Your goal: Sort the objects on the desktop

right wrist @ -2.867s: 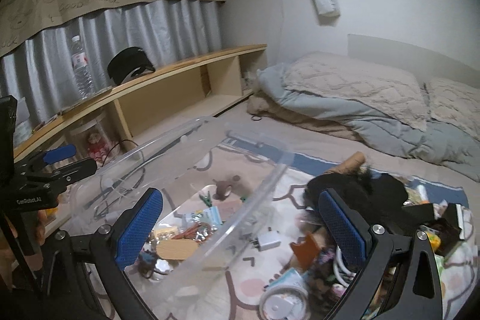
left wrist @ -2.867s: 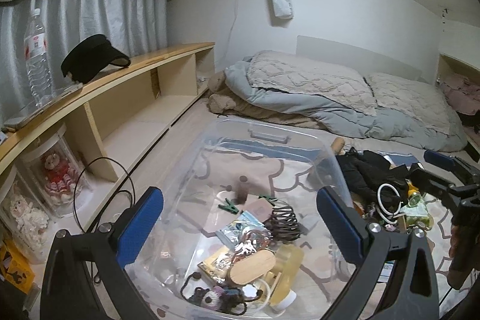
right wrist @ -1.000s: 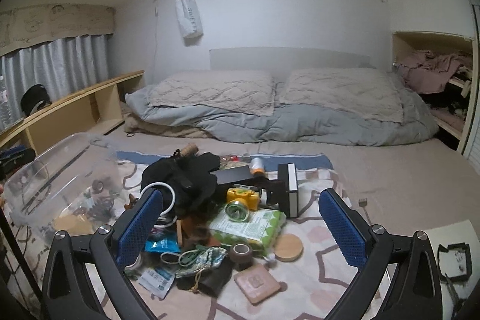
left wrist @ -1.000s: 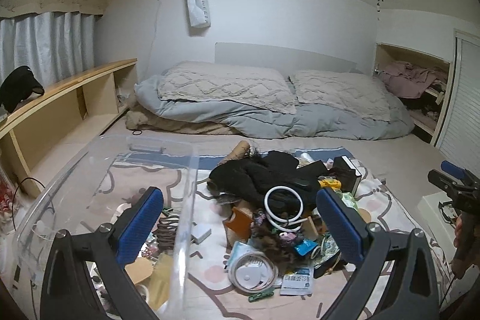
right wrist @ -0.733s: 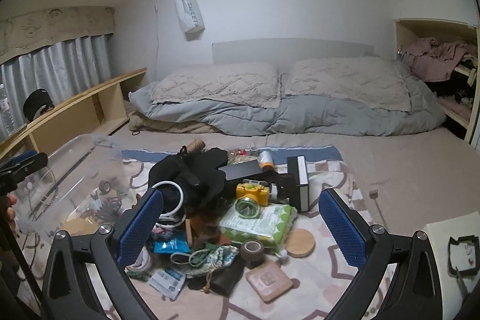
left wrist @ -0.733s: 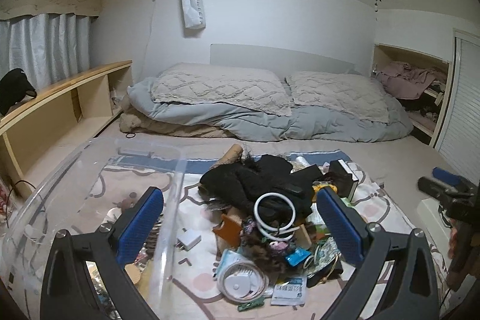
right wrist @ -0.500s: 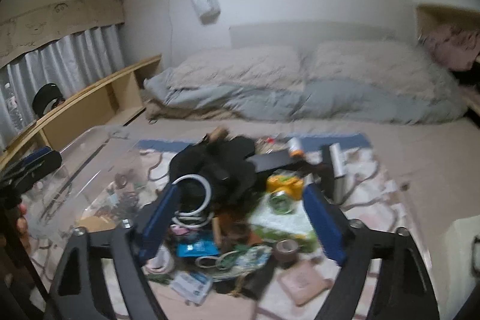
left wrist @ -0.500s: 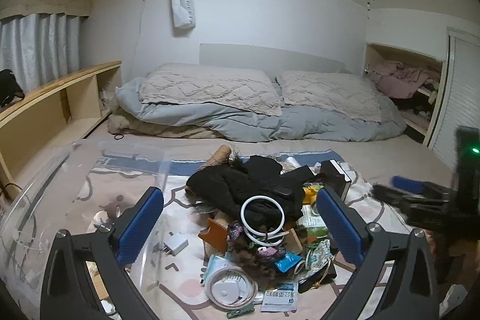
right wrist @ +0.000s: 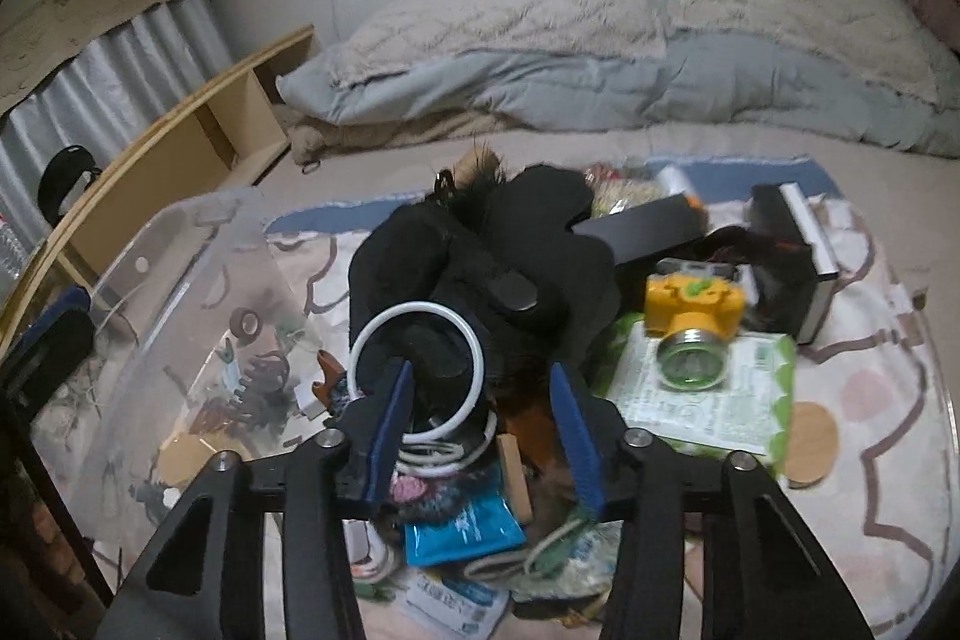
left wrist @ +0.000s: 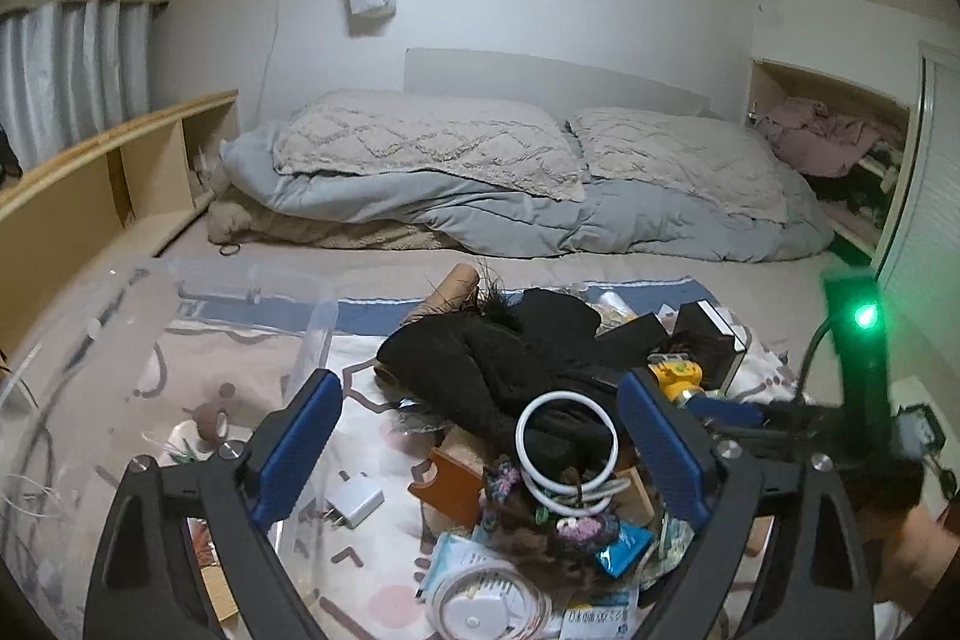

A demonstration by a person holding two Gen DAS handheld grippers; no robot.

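Bedroom, low and wide: pillows and a grey duvet [left wrist: 540, 220] bunched along the far wall, wooden shelf [left wrist: 120, 148] running down the left. Nearer, spread over a patterned blanket [right wrist: 870, 400], one heap of clutter.

Over on the left, a clear plastic bin [right wrist: 198, 244], with small bits showing through its wall. Just right of the bin, lying on the blanket, a white charger plug [left wrist: 354, 499].

Topping the heap, a black cloth bundle [right wrist: 480, 244]. Leaning against its near side, a white coiled cable [right wrist: 420, 306], standing up like a hoop. To the right of that, a yellow headlamp [right wrist: 693, 304] sitting on a green-and-white wipes pack [right wrist: 708, 400], a black box [right wrist: 780, 250] behind it, a round wooden coaster [right wrist: 810, 436] at the pack's right corner. Down at the near edge, a blue packet [right wrist: 462, 520].

Now the right gripper [right wrist: 480, 370]: tipped down at the heap, fingers about half spread and closing, the lower loops of the cable sitting between them. Left pad in front of the hoop, contact not clear, no firm pinch visible.

And the left gripper [left wrist: 477, 388]: fingers wide, just starting to close, nothing caught between them, hanging above the near side of the heap with the hoop framed in the gap.
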